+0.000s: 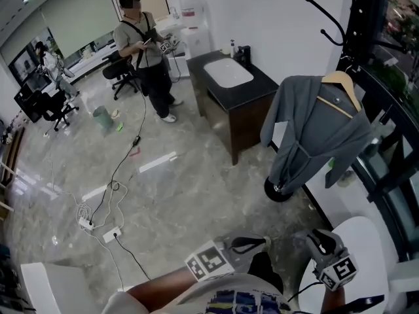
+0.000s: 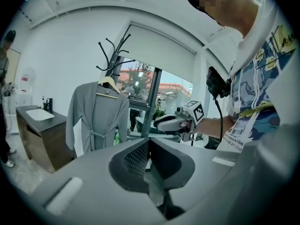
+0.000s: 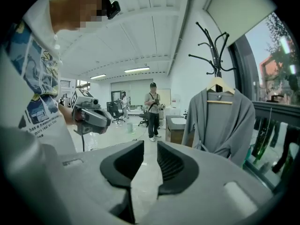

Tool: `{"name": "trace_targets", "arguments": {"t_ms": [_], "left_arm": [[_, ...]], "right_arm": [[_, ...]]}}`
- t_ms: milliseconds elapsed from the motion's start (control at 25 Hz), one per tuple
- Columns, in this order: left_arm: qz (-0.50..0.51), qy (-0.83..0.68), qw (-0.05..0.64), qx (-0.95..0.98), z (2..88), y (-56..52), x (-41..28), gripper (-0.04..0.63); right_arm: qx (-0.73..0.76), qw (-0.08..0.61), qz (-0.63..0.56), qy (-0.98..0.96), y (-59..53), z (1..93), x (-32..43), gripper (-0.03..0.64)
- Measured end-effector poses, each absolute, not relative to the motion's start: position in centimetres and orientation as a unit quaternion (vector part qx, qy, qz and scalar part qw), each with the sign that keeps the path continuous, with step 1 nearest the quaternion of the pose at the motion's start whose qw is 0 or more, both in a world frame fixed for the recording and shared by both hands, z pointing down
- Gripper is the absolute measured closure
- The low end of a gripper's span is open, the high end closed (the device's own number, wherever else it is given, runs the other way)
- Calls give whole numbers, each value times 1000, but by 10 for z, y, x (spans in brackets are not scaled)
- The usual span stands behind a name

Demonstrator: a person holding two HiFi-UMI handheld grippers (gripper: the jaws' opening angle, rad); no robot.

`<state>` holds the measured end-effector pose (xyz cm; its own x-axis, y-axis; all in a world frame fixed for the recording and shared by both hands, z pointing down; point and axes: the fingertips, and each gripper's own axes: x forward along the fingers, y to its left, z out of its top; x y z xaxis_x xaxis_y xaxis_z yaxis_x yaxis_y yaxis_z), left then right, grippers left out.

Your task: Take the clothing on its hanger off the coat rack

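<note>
Grey robe (image 1: pixel 321 129) on hanger (image 1: pixel 342 84), up on coat rack (image 1: pixel 357 18).
Well apart from left gripper (image 1: pixel 262 242), jaws together, and right gripper (image 1: pixel 317 239), jaws slightly apart, empty; shiny grey floor (image 1: pixel 183 188).

There is one rack (image 3: pixel 216 55), bearing one hanger (image 1: pixel 342 82) with one robe (image 1: pixel 314 133), and next to it one cabinet (image 1: pixel 245 120) topped by one basin (image 1: pixel 228 72). Two grippers are in view, the left gripper (image 1: pixel 260 243) and the right gripper (image 1: pixel 315 237), and one person (image 1: pixel 145 51) stands across the room. Also counted: two black chairs (image 1: pixel 121 72), two power strips (image 1: pixel 86 224) on the floor (image 1: pixel 183 195), one bin (image 1: pixel 101 118) and one dispenser (image 1: pixel 194 21).
</note>
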<state>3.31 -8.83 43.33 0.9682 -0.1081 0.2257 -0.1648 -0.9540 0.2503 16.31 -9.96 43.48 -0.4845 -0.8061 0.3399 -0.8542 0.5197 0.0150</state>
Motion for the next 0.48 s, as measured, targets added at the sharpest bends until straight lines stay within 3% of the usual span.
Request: {"name": "trace_targets", "arguments": {"t_ms": [200, 480], "left_arm": [[80, -116, 119, 983, 420, -146, 28, 571], [74, -106, 125, 984, 398, -196, 116, 564]], "right_arm": [[466, 165, 42, -868, -180, 421, 193, 515], [507, 210, -13, -836, -286, 351, 341, 489]]}}
